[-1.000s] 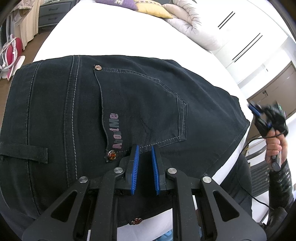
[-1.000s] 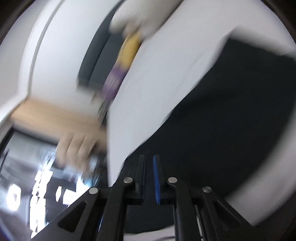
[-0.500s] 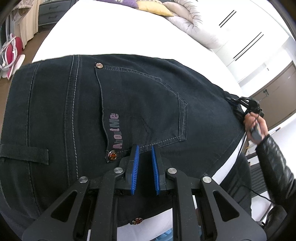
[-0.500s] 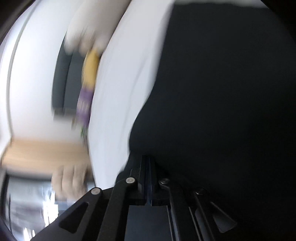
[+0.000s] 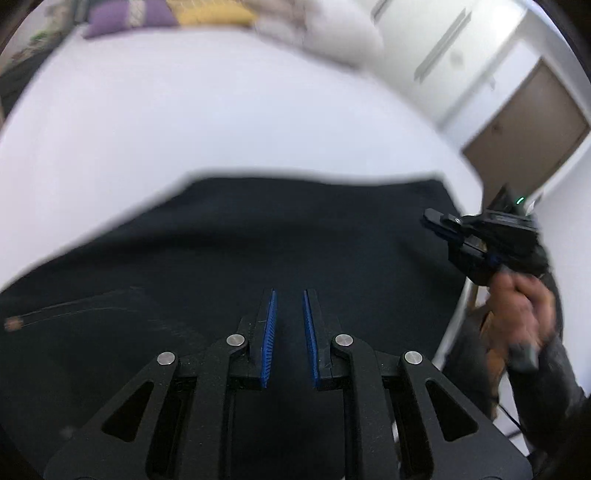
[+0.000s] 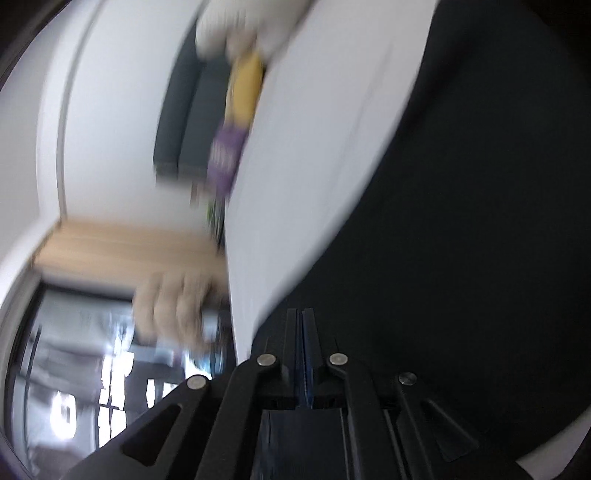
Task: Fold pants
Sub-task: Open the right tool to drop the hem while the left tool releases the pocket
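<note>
Pants (image 5: 258, 240) on the bed (image 5: 184, 122); pillows (image 5: 207, 14) behind, at its far end

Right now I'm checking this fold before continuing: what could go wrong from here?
The left gripper hangs over the pants, gap narrow, no cloth between its pads: it may bunch the fabric instead of pinching it. The right gripper, jaws together and empty, is by the edge of the bed, where a tug could drag the pants off.

A home bedroom: a bed (image 5: 221, 122) under a white sheet, purple pillow (image 5: 125, 16) and yellow pillow (image 5: 214, 14) lined at its far end ahead of the hand-held gripper, beside a bunched white duvet (image 5: 325, 37); a brown door (image 5: 524, 125) stands off right.
</note>
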